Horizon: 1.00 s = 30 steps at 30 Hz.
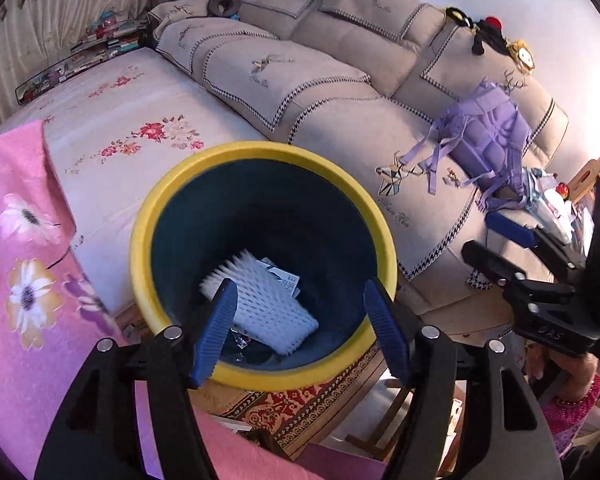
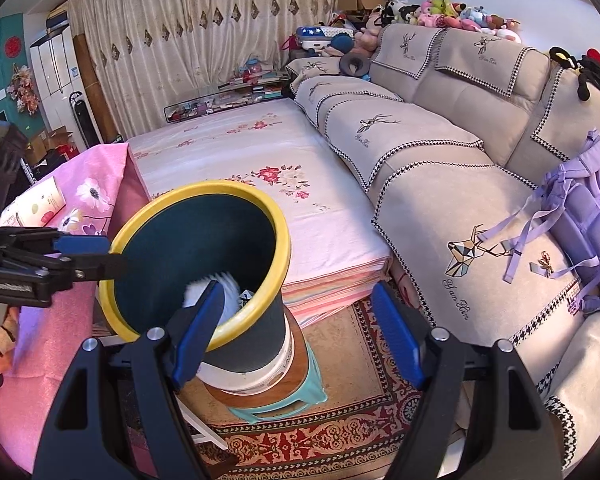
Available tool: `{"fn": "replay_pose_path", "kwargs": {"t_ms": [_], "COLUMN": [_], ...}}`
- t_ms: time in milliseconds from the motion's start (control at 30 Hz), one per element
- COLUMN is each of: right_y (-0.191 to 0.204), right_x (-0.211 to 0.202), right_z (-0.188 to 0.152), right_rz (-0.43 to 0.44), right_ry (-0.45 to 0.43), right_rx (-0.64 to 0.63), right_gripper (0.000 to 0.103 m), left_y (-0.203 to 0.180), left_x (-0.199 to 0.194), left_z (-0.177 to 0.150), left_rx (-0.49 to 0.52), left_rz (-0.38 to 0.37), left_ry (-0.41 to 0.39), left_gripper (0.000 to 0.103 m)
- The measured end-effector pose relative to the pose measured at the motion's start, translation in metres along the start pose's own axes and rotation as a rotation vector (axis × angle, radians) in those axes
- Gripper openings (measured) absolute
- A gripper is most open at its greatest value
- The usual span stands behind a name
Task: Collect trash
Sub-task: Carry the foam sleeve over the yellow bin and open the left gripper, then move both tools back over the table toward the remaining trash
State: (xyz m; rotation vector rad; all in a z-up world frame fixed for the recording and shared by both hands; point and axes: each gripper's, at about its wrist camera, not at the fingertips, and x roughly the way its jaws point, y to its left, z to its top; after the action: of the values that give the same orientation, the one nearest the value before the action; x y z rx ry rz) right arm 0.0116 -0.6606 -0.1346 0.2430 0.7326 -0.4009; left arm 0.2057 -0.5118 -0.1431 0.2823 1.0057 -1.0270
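A dark blue bin with a yellow rim (image 1: 172,184) stands on a small teal stool (image 2: 312,384); the bin also shows in the right wrist view (image 2: 284,240). Inside lie a white foam net sleeve (image 1: 268,300), a printed paper scrap (image 1: 286,278) and a foil wrapper (image 1: 240,340). My left gripper (image 1: 300,328) is open and empty, right above the bin's mouth. My right gripper (image 2: 300,332) is open and empty, beside the bin's right side. Each gripper shows in the other's view: the right one (image 1: 500,248), the left one (image 2: 96,254).
A beige sofa (image 2: 440,184) with a purple backpack (image 1: 492,140) runs along the right. A floral bedsheet (image 2: 240,152) lies behind the bin. A pink flowered cloth (image 1: 28,264) covers a surface at left, with a booklet (image 2: 36,204) on it. A patterned rug (image 2: 340,440) covers the floor.
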Motion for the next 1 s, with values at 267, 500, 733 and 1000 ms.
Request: {"fn": "replay_pose_path", "kwargs": {"t_ms": [267,500,733,1000], "right_y": [0.034,0.109,0.196,0.276], "right_x": [0.002,0.005,0.004,0.018], "right_z": [0.0,0.007,0.021,0.066], "right_rz": [0.059,0.176,0.33,0.517], "right_ry": [0.004,0.006,0.008,-0.015], "right_rx": [-0.038,-0.147,-0.27,-0.366], "right_gripper": [0.072,0.072,0.072,0.081], "left_y": [0.016,0.058,0.1,0.128], "left_x": [-0.129,-0.239,-0.324,-0.342], "left_z": [-0.066,-0.156,-0.247,-0.28], "left_rx": [-0.067,-0.231,-0.386,-0.445], "left_rz": [0.081,0.241,0.399,0.427], "left_ry": [-0.21,-0.367,-0.447,-0.462], "left_gripper": [0.087,0.093,0.093,0.093]}}
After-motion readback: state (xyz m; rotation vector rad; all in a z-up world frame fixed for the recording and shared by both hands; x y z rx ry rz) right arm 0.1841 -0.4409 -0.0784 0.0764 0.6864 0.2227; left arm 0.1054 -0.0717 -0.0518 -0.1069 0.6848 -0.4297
